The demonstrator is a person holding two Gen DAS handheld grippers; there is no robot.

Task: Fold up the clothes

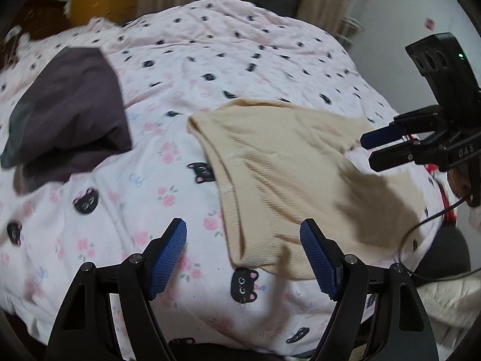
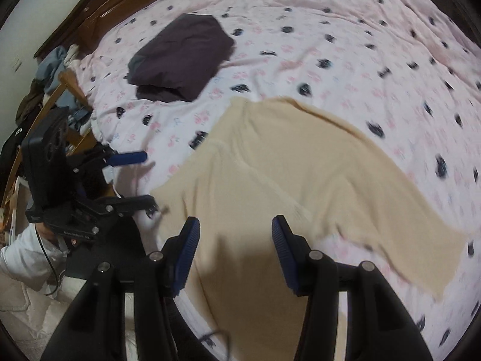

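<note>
A cream ribbed garment (image 1: 285,165) lies spread on the bed, one edge folded over itself (image 2: 285,180). A dark purple folded garment (image 1: 69,111) rests further up the bed (image 2: 183,57). My left gripper (image 1: 243,255) hovers over the cream garment's near corner, open, with nothing between its blue pads (image 1: 168,258). In the right wrist view the left gripper (image 2: 144,180) sits just off the cloth's left edge. My right gripper (image 2: 236,240) hangs above the cream garment, open and empty. The left wrist view shows the right gripper (image 1: 371,150) at the cloth's right side.
The bed has a pink quilt (image 2: 345,45) printed with black cat faces and roses. A wooden headboard (image 2: 99,3) and a heap of clothes (image 2: 51,69) stand at the left. A person's white padded sleeve (image 2: 21,258) and a black cable (image 1: 421,228) are close by.
</note>
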